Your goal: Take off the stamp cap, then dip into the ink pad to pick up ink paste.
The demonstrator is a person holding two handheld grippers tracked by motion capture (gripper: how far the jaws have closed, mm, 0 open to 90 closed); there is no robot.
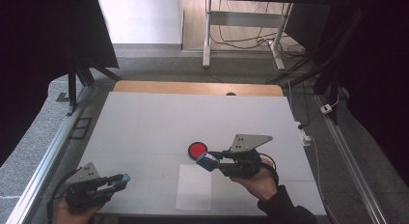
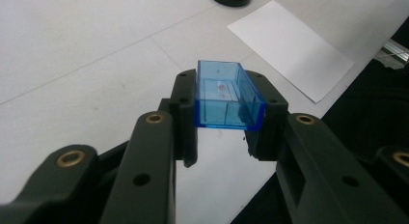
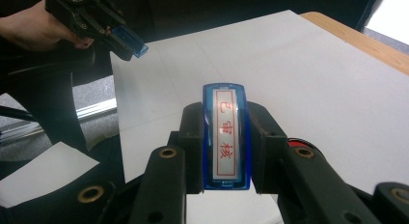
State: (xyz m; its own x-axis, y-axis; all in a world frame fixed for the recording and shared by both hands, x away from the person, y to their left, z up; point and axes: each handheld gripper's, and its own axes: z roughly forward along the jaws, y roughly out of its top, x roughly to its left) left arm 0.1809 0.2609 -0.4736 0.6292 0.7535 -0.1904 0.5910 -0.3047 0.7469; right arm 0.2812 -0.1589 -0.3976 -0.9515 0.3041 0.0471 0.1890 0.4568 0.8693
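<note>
Left hand-held gripper [image 1: 124,178] sits near the counter's [image 1: 144,122] front left corner, jaws clenched on a clear blue cap [image 2: 226,96] — open side up. Right of it lies a white paper sheet [image 1: 194,188], with a red ink pad [image 1: 197,149] just beyond. Right hand-held gripper [image 1: 208,161] grips a blue stamp [image 3: 226,137] — red-lettered face showing — beside the pad.

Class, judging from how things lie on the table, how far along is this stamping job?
Done: the clear blue plastic cap is off and held in the left gripper. In hand: the right gripper grips the blue rectangular stamp, its red lettered face showing, beside the round red ink pad. Left: the white paper sheet looks unmarked, so inking, stamping and recapping probably remain.
</note>
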